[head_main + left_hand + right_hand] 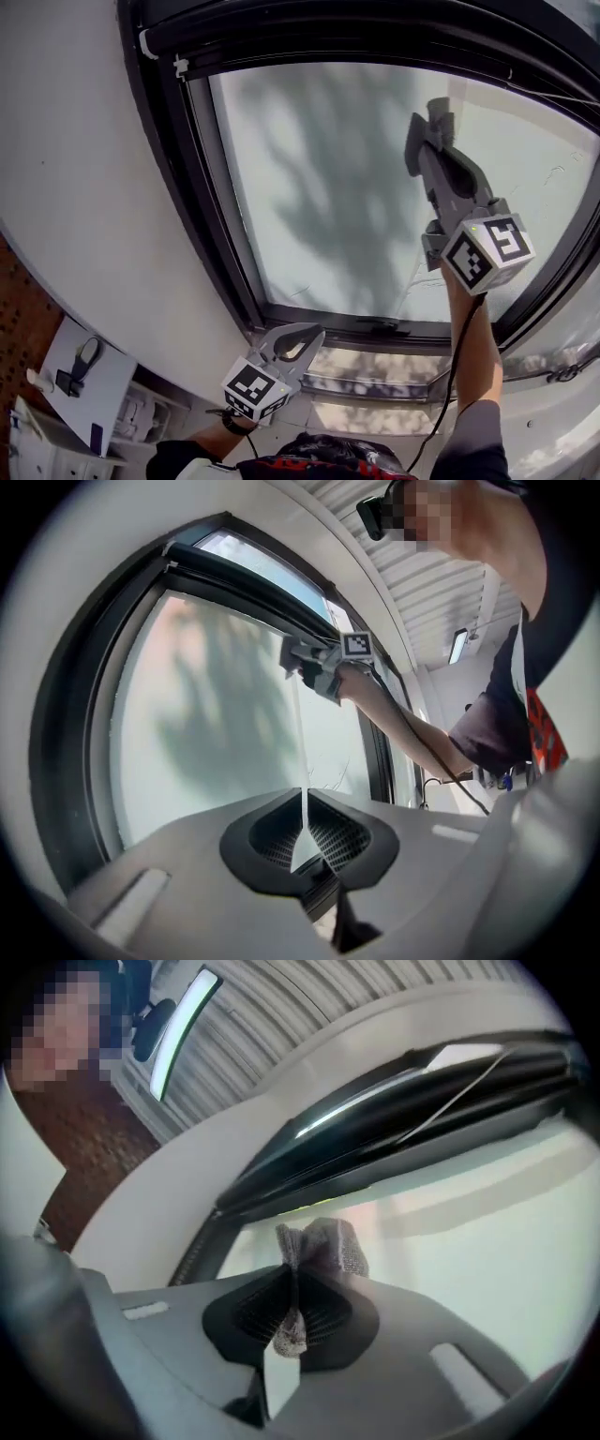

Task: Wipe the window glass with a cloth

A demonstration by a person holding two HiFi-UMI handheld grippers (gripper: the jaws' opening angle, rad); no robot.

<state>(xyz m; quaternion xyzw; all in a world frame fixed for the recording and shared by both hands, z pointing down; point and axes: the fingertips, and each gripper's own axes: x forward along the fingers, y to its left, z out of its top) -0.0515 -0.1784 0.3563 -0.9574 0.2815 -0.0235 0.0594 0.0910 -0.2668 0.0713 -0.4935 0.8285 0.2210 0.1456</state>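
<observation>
place: indoor room | signs: black-framed window point(356, 187), slatted ceiling point(281, 1016), strip light point(178, 1040), brick wall point(94, 1147)

Part of the cloth point(328, 1246) hides inside the pinch of the right gripper point(291, 1288), and the things on the white shelf point(108, 398) are too tiny to tell.

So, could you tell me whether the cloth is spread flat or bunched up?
Bunched up: the cloth is pinched between the right hand-held gripper's jaws, fanning out past their tips.

No words, brands or numbers legible anywhere. Only black-and-white square code patterns, printed on the faces of the upper cube point(487, 251) and the lower cube point(255, 389). Nothing readable as letters or digits on either.
</observation>
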